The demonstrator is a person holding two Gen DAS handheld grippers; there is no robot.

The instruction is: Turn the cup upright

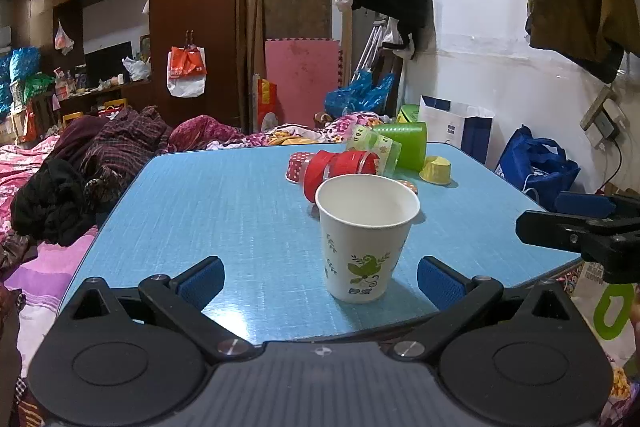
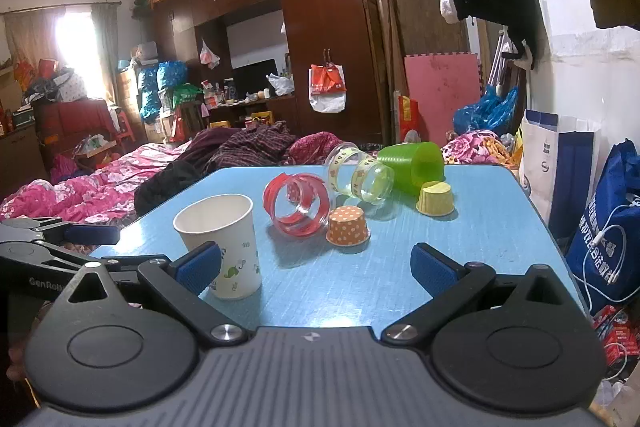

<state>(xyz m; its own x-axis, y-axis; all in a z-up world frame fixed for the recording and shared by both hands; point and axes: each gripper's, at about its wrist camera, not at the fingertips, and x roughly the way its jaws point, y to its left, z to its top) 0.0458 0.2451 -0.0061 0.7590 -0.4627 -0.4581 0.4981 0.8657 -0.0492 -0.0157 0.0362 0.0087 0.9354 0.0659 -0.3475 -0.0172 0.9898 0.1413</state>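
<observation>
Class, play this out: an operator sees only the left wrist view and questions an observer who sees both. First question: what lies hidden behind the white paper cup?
Observer: An orange dotted cup, upside down, in the right wrist view.
Operator: Is the red-banded clear cup upright?
Observer: No, the red-banded cup lies on its side, mouth toward the right gripper.
Operator: The right gripper, open?
Observer: Yes, open and empty, like the left gripper.
</observation>
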